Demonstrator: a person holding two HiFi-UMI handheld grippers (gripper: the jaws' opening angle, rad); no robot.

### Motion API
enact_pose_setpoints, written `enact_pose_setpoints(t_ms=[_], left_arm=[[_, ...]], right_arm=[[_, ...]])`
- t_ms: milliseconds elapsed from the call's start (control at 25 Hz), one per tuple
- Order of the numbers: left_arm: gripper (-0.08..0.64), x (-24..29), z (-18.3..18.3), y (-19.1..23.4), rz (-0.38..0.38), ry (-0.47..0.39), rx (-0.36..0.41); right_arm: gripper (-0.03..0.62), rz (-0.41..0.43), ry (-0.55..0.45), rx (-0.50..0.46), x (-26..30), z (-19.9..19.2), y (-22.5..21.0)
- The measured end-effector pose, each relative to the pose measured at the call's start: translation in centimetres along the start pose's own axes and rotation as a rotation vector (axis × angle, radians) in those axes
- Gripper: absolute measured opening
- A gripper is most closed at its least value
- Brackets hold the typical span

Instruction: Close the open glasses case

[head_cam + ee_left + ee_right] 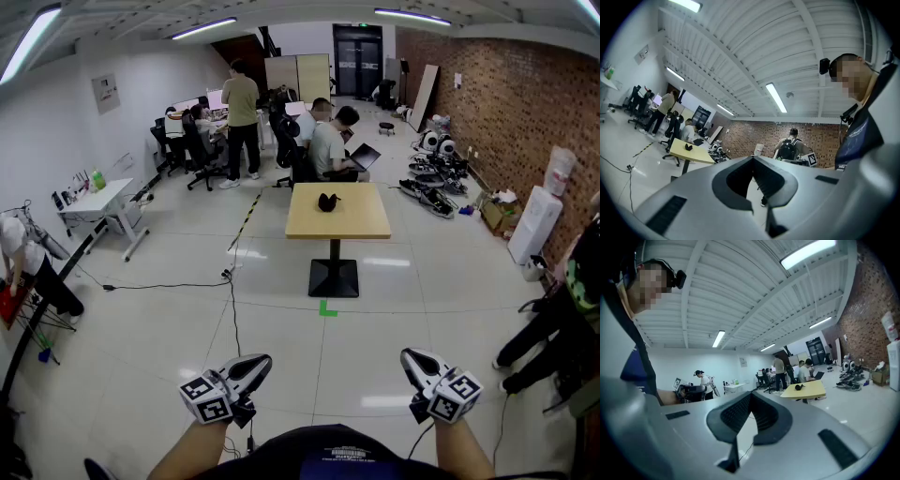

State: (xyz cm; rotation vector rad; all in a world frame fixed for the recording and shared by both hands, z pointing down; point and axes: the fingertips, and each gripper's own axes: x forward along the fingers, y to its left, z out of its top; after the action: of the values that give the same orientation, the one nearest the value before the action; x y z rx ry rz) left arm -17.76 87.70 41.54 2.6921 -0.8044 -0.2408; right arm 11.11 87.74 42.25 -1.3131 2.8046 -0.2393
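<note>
Presently: left gripper [263, 362] pressed together, nothing between jaws. Right gripper [409, 357] likewise pressed together, empty. Both level, low in front of person. Glasses case [328, 201], dark and too small to confirm as open, sits on table [361, 223], well ahead of both claws, roughly between their lines. Risk: one-sided push could slide or tip case instead of shutting it.
</note>
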Motion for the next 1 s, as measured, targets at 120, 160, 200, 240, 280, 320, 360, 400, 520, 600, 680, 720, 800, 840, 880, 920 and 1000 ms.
enact_pose_setpoints(t_ms=[120, 160, 200, 240, 280, 320, 360, 400, 520, 600, 680, 720, 800, 840, 880, 920, 1000], left_arm=[[0.005, 1.7, -0.7, -0.6, -0.015, 0.004, 0.009], [0.005, 2.2, -0.9, -0.7, -0.015, 0.004, 0.004], [0.005, 2.6, -1.1, -0.7, -0.017, 0.005, 0.002], [0.006, 3.0, -1.3, -0.6, -0.019, 0.008, 0.002], [0.005, 3.2, -1.3, -0.5, -0.018, 0.011, -0.001], [0.006, 3.5, -1.3, -0.4, -0.014, 0.013, -0.009], [0.005, 3.8, -1.2, -0.1, -0.011, 0.015, -0.017], [0.005, 4.0, -1.2, 0.2, -0.010, 0.016, -0.021], [0.005, 4.5, -0.9, 2.2, -0.017, 0.015, -0.027], [0.005, 4.7, -0.4, 4.2, -0.023, 0.011, -0.031], [0.005, 5.0, 0.3, 7.0, -0.032, 0.004, -0.035], [0.005, 5.1, 0.8, 8.5, -0.038, 0.001, -0.035], [0.006, 5.4, 1.9, 12.1, -0.054, -0.002, -0.029], [0.005, 5.5, 2.6, 14.0, -0.064, 0.001, -0.022], [0.005, 5.5, 3.4, 16.0, -0.072, 0.007, -0.017], [0.006, 5.5, 4.3, 18.0, -0.081, 0.014, -0.013], [0.005, 5.5, 6.2, 21.9, -0.099, 0.025, -0.003]], right_arm=[[-0.015, -0.002, 0.013, 0.017, -0.7, -0.2, -1.2], [-0.015, -0.001, 0.017, 0.023, -0.9, -0.2, -1.5], [-0.015, -0.001, 0.021, 0.029, -0.9, -0.1, -1.7], [-0.015, -0.001, 0.025, 0.034, -0.8, -0.1, -2.0], [-0.015, -0.002, 0.028, 0.037, -0.7, -0.1, -2.2], [-0.015, -0.001, 0.031, 0.041, -0.5, -0.3, -2.5], [-0.015, 0.000, 0.034, 0.043, -0.1, -0.4, -2.8], [-0.015, 0.002, 0.036, 0.044, 0.3, -0.6, -3.0], [-0.015, -0.001, 0.042, 0.051, 2.3, -0.9, -3.6], [-0.015, -0.001, 0.047, 0.049, 4.4, -0.8, -4.1], [-0.015, -0.006, 0.053, 0.037, 7.1, -0.6, -4.5], [-0.015, -0.012, 0.055, 0.030, 8.6, -0.5, -4.8], [-0.015, -0.030, 0.053, 0.021, 12.2, -0.1, -5.5], [-0.015, -0.040, 0.048, 0.022, 14.2, 0.3, -5.7], [-0.015, -0.049, 0.042, 0.028, 16.3, 0.7, -5.8], [-0.015, -0.055, 0.035, 0.034, 18.5, 1.1, -5.8], [-0.015, -0.064, 0.027, 0.034, 22.7, 1.8, -6.0]])
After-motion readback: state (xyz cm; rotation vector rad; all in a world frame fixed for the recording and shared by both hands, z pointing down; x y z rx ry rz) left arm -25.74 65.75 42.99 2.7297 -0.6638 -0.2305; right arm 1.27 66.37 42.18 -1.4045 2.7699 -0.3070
